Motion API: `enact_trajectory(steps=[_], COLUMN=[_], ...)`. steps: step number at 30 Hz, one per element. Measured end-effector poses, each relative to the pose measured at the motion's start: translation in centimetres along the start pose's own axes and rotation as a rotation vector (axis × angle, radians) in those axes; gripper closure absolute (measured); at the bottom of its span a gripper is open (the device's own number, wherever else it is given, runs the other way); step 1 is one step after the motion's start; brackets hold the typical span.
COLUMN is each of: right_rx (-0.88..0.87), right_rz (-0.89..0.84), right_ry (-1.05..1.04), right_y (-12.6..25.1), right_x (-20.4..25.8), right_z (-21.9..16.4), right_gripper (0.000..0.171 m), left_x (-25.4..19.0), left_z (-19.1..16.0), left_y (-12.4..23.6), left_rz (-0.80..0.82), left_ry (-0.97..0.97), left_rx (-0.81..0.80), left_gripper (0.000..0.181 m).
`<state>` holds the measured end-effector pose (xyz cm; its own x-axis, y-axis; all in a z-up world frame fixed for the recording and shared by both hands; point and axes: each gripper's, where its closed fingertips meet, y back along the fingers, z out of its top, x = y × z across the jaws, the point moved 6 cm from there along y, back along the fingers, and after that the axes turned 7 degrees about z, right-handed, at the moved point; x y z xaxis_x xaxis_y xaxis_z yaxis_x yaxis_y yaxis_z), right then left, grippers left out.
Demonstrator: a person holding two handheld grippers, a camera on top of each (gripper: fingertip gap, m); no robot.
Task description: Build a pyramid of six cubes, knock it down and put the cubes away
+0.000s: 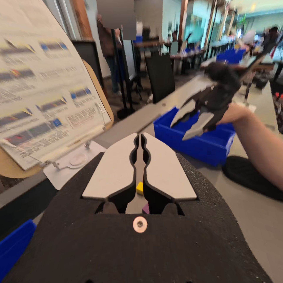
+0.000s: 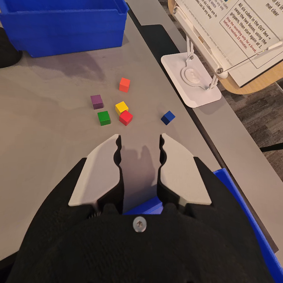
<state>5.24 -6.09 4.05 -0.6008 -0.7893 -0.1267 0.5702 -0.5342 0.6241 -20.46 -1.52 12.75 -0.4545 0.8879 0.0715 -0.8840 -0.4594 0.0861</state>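
**Six cubes loose on the worktop, nothing in hand**

My right gripper [image 2: 140,135] hangs above the grey worktop [image 2: 46,137] with its jaws wide and empty. Ahead of it all six cubes lie scattered, none stacked: orange cube [image 2: 124,84] farthest, purple cube [image 2: 97,101] and green cube [image 2: 104,118] side by side but apart, yellow cube [image 2: 121,107] touching the red cube [image 2: 125,117], blue cube [image 2: 168,117] off alone toward the worktop's edge. A blue bin [image 2: 64,30] stands beyond them; another blue bin's rim [image 2: 229,191] sits under my right wrist.

My left gripper [image 1: 140,135] is held higher, jaws drawn nearly together with only a sliver between, gripping nothing.

I judge this either the start of building or the clearing after the knock-down; I cannot tell which. Next I'd lower the right jaws squarely over a free-standing cube, since the red and yellow pair needs separating first.
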Motion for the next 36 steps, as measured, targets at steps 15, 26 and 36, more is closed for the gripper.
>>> enact_trajectory(steps=[15, 26, 36], right_rx=[-0.013, -0.028, 0.205], right_rz=[-0.153, -0.397, -0.352], right_ry=[-0.182, -0.271, -0.434], right_y=[-3.0, -5.9, -13.3], right_x=[-1.9, -2.9, -8.0], right_z=[0.1, 1.6, -1.3], right_gripper=[0.126, 0.115, 0.107], left_x=[7.8, 8.1, 7.6], left_z=[1.1, 1.9, 2.2], left_y=[9.2, 11.5, 11.6], left_rz=[0.51, 0.499, 0.45], left_ry=[-0.03, 0.002, 0.003], left_rx=[-0.056, -0.057, -0.062], left_gripper=[0.119, 0.12, 0.124])
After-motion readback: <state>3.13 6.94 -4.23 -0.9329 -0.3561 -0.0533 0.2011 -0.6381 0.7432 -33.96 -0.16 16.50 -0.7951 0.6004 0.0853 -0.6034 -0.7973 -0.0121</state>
